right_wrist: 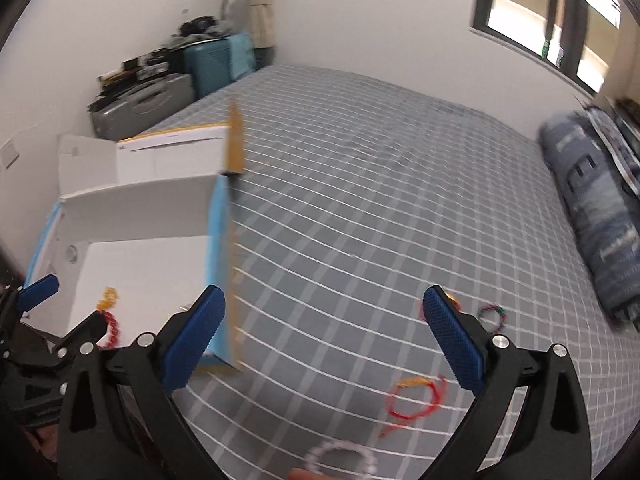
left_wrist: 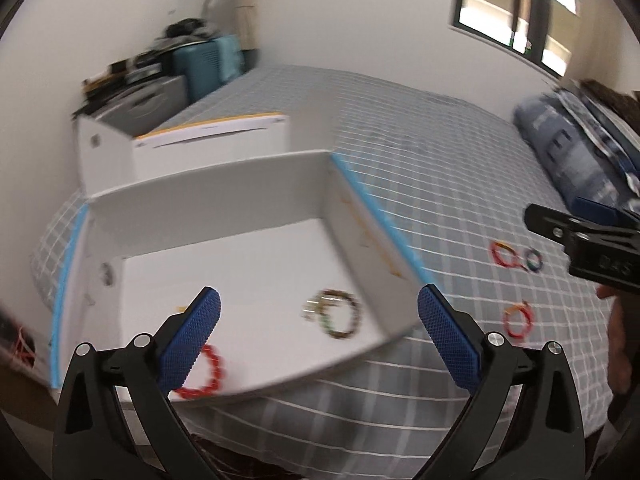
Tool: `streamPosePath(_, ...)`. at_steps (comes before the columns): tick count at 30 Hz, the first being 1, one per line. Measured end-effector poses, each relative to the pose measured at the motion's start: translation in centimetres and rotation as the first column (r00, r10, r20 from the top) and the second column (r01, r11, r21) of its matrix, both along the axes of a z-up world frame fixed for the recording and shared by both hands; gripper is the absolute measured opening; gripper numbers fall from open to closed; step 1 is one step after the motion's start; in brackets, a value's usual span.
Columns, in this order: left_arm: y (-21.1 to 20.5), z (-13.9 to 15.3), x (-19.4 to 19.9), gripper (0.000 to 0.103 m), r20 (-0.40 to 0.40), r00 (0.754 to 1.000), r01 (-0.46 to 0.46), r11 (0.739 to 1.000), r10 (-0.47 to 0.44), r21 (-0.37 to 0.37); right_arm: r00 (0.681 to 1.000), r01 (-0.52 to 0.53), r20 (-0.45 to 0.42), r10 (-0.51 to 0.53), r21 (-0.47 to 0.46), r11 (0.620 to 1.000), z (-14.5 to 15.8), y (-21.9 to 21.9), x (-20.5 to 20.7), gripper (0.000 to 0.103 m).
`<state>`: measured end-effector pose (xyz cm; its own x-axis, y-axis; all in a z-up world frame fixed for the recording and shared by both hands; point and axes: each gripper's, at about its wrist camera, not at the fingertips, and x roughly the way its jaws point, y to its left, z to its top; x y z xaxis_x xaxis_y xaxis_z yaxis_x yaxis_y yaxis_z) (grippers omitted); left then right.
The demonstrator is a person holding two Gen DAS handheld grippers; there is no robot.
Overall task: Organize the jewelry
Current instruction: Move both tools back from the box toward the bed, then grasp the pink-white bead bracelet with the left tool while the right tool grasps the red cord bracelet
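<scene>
A white open box point(left_wrist: 224, 216) with blue edges sits on the bed; it also shows in the right wrist view point(right_wrist: 140, 208). Inside lie a dark multicoloured bead bracelet point(left_wrist: 340, 314) and a red bead bracelet point(left_wrist: 206, 376). My left gripper point(left_wrist: 320, 344) is open and empty over the box's near edge. My right gripper point(right_wrist: 324, 344) is open and empty above the bedspread. On the bedspread lie a red string bracelet point(right_wrist: 414, 398), a multicoloured bracelet point(right_wrist: 494, 314) and a white bead bracelet point(right_wrist: 340, 458). The left view shows red rings point(left_wrist: 502, 254), a dark ring point(left_wrist: 534, 260) and a red-orange ring point(left_wrist: 518, 320).
The grey checked bedspread point(right_wrist: 360, 200) stretches far and right. A second white box with yellow trim point(left_wrist: 192, 148) stands behind the first. Suitcases point(right_wrist: 216, 64) and clutter sit in the far corner. A folded blue quilt point(right_wrist: 592, 208) lies at the right edge.
</scene>
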<state>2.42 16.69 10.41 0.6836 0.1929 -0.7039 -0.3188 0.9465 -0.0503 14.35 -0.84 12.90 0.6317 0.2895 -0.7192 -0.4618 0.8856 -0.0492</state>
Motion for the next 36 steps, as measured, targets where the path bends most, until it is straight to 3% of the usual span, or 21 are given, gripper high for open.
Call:
streamPosePath(7,-7.5,-1.4,2.2,0.097,-0.040,0.989,0.143,0.990,-0.142,0.011,0.997,0.070,-0.044,-0.070,-0.003,0.998,-2.8,-6.4,1.3,0.095)
streamPosePath(17,-14.3,-7.6,4.2,0.097,-0.151,0.961,0.234,0.972,-0.230,0.009,0.988,0.107,-0.113,-0.106,-0.001,0.994,-8.4,-10.8,2.7,0.095)
streamPosePath(23,-16.2,-12.0,4.2,0.097,-0.203,0.944,0.262,0.965,-0.260,-0.015,0.980,0.122,-0.159,-0.119,0.009,0.992,-12.3,-11.5,3.2,0.095)
streamPosePath(33,-16.2,-15.8,4.6,0.097,-0.242,0.929,0.269,0.960,-0.280,-0.078,0.972,0.109,-0.206,-0.113,-0.028,0.994,-16.7,-10.4,4.1,0.095)
streamPosePath(36,-16.5,-16.4,4.8,0.097,-0.246,0.926,0.281,0.958,-0.287,-0.060,0.971,0.108,-0.208,-0.116,-0.051,0.993,-18.0,-10.2,4.5,0.095)
